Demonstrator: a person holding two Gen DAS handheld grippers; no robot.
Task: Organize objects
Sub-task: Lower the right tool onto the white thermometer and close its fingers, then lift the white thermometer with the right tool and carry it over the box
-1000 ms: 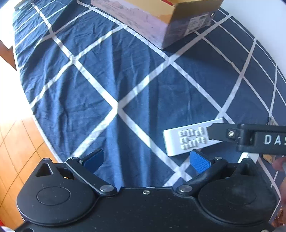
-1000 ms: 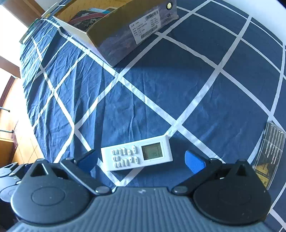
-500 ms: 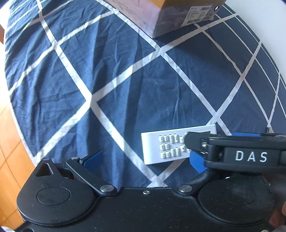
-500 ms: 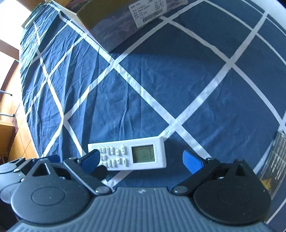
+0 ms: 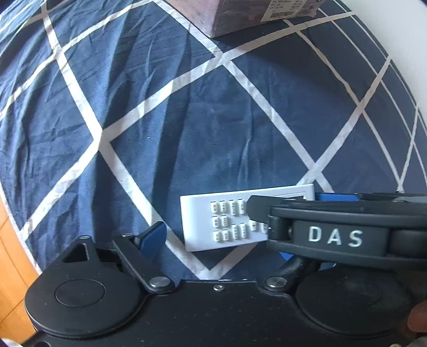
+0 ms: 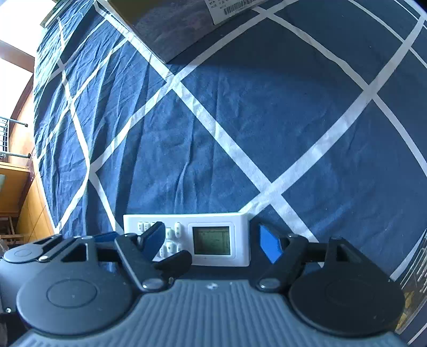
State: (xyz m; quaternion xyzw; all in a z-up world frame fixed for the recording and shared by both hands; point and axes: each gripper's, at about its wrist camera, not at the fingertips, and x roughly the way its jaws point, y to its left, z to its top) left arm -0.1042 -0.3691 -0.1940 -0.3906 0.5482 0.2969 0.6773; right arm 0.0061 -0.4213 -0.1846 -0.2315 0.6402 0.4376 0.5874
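Both grippers lower — right gripper [image 6: 210, 244], left gripper [image 5: 221, 240] closing around remote [image 6: 213, 240]

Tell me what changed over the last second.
Both grippers dropped toward the white remote; the cardboard box slid to the frame's top. The right gripper and left gripper are closing, the remote between their fingers, not yet pinched. Remote, box and blue cloth stayed put.

"das" on right hand-held gripper [image 5: 269, 213]
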